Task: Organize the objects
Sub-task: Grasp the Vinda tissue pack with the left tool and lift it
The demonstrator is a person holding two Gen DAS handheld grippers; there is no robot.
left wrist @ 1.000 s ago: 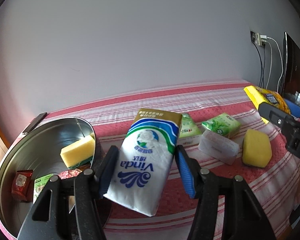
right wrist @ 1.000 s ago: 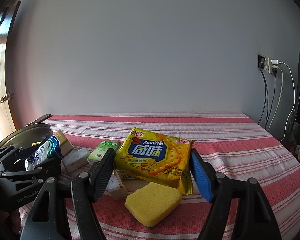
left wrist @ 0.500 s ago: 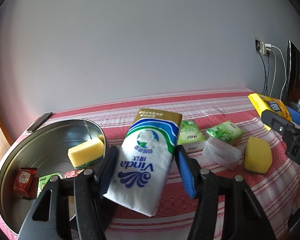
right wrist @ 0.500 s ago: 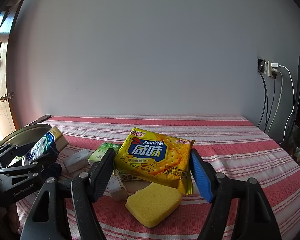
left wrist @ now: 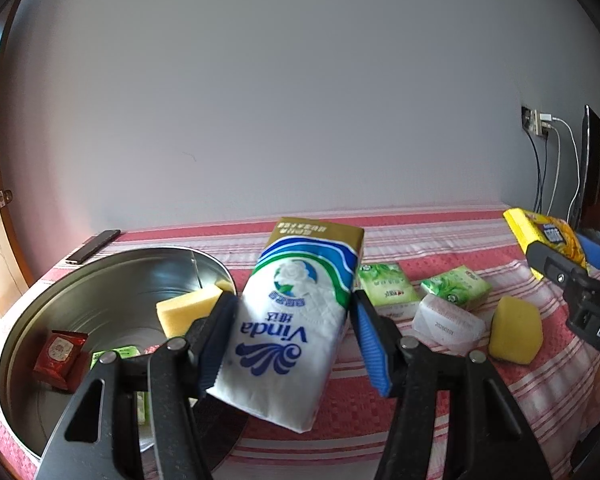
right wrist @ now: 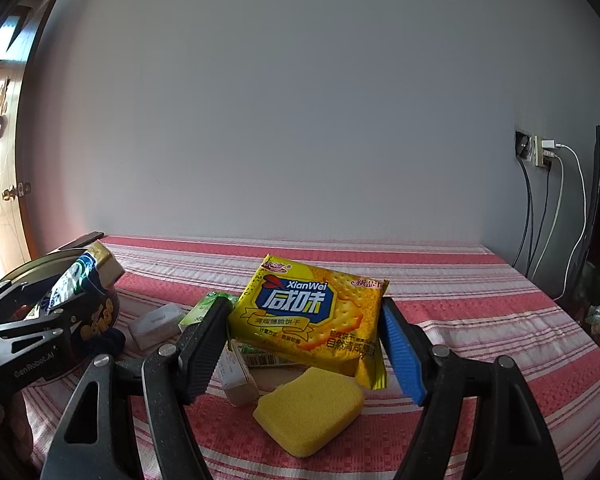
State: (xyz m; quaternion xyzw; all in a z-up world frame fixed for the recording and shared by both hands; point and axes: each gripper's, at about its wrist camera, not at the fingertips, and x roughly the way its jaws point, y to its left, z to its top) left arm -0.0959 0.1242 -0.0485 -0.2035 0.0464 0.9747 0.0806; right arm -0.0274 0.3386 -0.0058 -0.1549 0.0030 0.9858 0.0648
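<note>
- The Vinda tissue pack (left wrist: 295,320) is clamped between the pads of the left gripper (left wrist: 293,344), lifted clear of the cloth and tilted, its gold end pointing away toward the wall.
- Against the metal basin (left wrist: 39,308), the pack now hangs just beside the near rim, partly over it; a second ago more of the basin's inside showed to the left of the pack, so the view has swung a little while the grip has stayed the same.
- That small turn looks to me like lining up for a drop into the basin, where a yellow sponge (left wrist: 187,308) and a red sachet (left wrist: 61,352) already lie.
- The yellow cracker packet (right wrist: 312,316) is grasped in the right gripper (right wrist: 304,340), held in the air well to the right of the basin; it has not shifted over the last second.
- Farther from the basin, on the red striped cloth (right wrist: 480,320), lie two green tissue packs (left wrist: 384,288), a pale wrapped block (left wrist: 448,320) and a second sponge (right wrist: 310,414).
- My read: two items are in hand and several are waiting, so the sorting is partway done.
</note>
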